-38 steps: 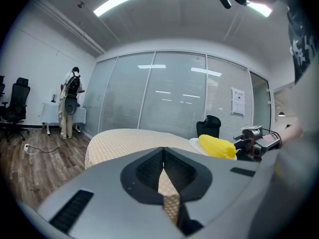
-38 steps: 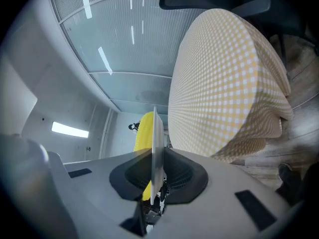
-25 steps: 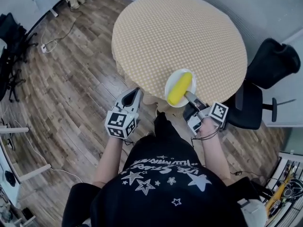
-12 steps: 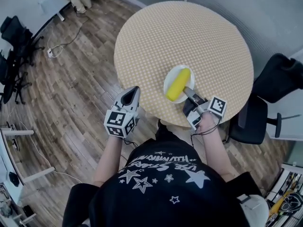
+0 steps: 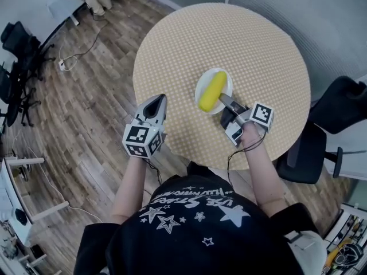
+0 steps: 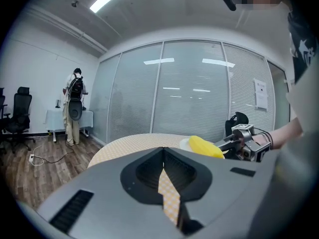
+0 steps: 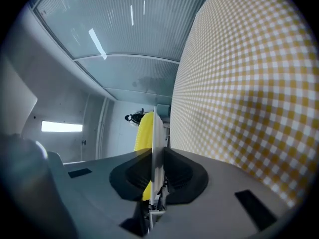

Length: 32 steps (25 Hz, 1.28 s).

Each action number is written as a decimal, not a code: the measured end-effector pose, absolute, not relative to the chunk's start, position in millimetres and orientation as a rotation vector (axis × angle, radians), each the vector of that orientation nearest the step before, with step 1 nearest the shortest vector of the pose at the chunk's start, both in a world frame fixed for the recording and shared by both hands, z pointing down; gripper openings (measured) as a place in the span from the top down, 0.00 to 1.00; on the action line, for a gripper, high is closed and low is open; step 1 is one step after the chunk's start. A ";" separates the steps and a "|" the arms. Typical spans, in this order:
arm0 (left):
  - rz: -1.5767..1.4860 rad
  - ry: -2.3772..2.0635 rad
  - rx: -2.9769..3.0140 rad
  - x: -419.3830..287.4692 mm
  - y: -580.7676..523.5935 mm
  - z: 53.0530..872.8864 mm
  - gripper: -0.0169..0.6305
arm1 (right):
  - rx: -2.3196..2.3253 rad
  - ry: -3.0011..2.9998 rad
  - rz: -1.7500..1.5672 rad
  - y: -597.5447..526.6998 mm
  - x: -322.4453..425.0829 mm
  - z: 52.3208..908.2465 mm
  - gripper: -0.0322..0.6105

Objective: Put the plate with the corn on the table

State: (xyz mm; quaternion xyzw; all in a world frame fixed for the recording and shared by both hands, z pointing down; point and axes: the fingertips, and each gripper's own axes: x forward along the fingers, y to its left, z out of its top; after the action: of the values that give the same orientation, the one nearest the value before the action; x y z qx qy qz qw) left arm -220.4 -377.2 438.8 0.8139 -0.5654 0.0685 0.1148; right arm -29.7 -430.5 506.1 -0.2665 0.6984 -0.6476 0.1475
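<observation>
A white plate carrying a yellow corn cob is held over the middle of the round table with its yellow checked cloth. My right gripper is shut on the plate's near rim; in the right gripper view the plate shows edge-on between the jaws, the corn beside it. My left gripper hovers at the table's left edge, shut with nothing in it. In the left gripper view the corn and the right gripper show ahead to the right.
A black office chair stands right of the table. On the wooden floor at left lie cables and more black chairs. A person with a backpack stands far off by a white table.
The plate with the corn has moved from the table's near edge inward over its middle, carried by my right gripper. My left gripper has moved up to the table's left edge.
</observation>
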 end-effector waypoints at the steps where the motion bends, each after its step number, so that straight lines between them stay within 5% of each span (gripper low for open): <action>1: 0.213 -1.661 2.387 -219.9 -383.1 438.9 0.96 | -0.763 2.005 -1.873 -437.2 -31.5 507.3 0.87; 32: 0.325 -1.695 2.271 -230.0 -505.2 487.4 0.96 | -0.833 2.051 -2.031 -575.6 -62.3 612.9 0.87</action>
State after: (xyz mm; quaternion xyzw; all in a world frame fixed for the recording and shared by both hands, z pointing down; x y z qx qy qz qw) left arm -230.0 -505.2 487.4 0.7878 -0.5881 0.1126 0.1442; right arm -62.3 -575.6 612.9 -0.2767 0.6810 -0.6745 0.0685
